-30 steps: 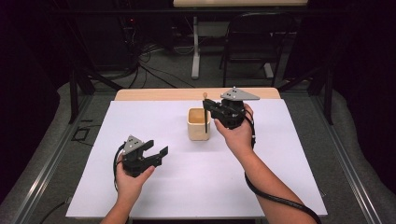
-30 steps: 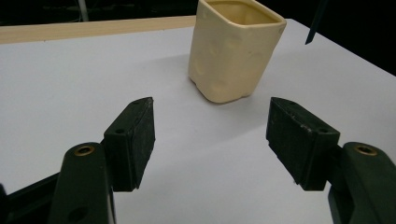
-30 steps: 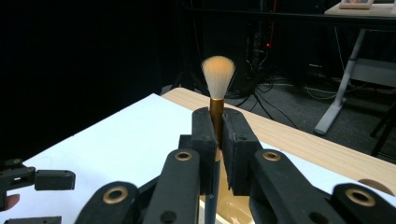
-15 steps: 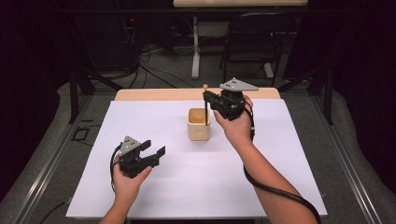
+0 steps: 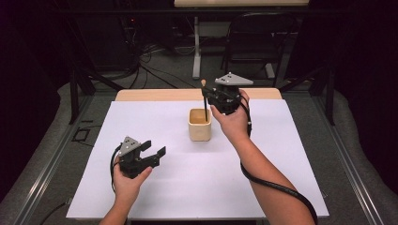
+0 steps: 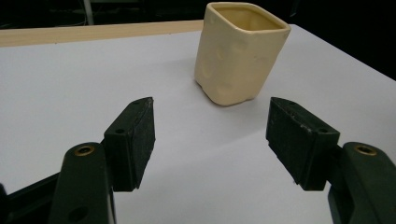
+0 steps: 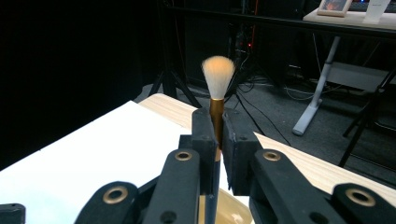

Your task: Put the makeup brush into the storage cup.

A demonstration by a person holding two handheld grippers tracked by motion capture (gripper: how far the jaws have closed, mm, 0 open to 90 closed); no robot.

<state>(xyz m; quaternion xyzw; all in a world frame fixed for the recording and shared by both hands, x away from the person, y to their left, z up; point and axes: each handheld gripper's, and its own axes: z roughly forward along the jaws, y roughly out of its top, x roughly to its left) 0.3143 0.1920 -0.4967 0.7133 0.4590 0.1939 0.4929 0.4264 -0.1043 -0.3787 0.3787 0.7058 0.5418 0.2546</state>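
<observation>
Brush [image 7: 217, 79] now higher over cup [image 5: 200, 124], right fingers [image 7: 204, 135] clenched; left gripper [image 5: 154, 149] released above white table [image 5: 281, 140].

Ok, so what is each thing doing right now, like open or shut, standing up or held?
Left hand-held gripper: open, holding nothing, low over the table.
Right hand-held gripper: shut on the brush.
Brush: upright, bristles up, lower end over the cup.
Cup: upright on the white table.
</observation>
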